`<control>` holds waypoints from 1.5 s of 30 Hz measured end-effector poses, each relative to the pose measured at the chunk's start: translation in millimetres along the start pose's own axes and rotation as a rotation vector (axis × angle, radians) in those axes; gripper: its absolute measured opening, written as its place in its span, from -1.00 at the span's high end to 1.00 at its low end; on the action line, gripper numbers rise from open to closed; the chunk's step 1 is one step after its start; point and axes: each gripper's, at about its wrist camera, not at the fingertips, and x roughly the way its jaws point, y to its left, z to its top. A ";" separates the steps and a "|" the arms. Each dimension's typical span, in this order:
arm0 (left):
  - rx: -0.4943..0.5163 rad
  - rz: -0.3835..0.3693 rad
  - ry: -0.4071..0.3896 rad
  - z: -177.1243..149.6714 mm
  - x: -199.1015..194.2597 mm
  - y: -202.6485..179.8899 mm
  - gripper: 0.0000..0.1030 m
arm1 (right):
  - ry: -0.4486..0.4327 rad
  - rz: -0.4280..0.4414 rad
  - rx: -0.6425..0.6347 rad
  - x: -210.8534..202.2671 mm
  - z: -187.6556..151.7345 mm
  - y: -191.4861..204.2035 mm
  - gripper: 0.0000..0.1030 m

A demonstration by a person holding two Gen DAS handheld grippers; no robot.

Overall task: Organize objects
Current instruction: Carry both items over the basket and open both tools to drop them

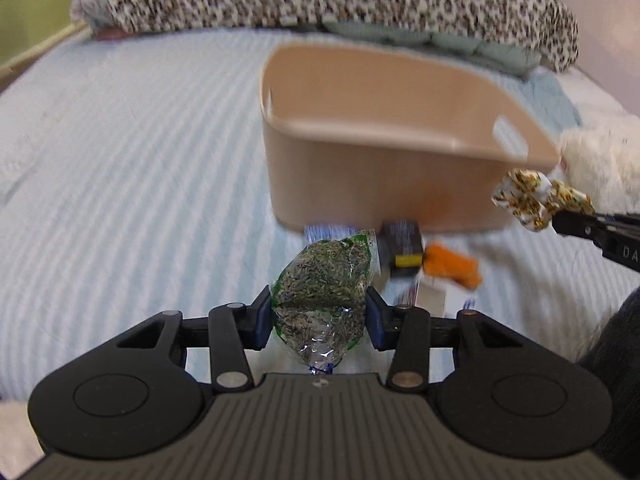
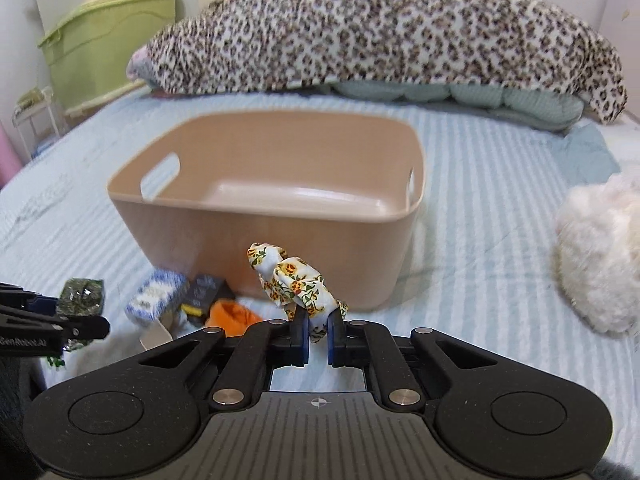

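Low in each frame, the left tool [image 1: 319,318] pinches a packet [image 1: 324,284] and the right tool [image 2: 318,334] clamps a scrunchie [image 2: 294,280], both short of the empty bin [image 2: 256,216] at centre, so each should probably clear the rim before releasing.

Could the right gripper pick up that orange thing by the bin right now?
Probably not yet: the right gripper is shut on the floral scrunchie. The orange item lies uncovered near the bin, so the path looks free otherwise.
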 end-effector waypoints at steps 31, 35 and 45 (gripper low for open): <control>0.200 0.083 -0.023 117.6 97.7 -44.3 0.08 | -0.024 -0.061 -0.048 67.4 91.8 1.3 0.83; 0.209 0.074 -0.015 113.9 94.9 -41.8 -0.01 | 0.019 -0.070 -0.065 79.2 89.6 4.2 0.79; 0.181 0.071 -0.087 114.3 31.5 -28.6 -0.87 | -0.014 -0.085 -0.030 50.8 80.9 8.4 -0.48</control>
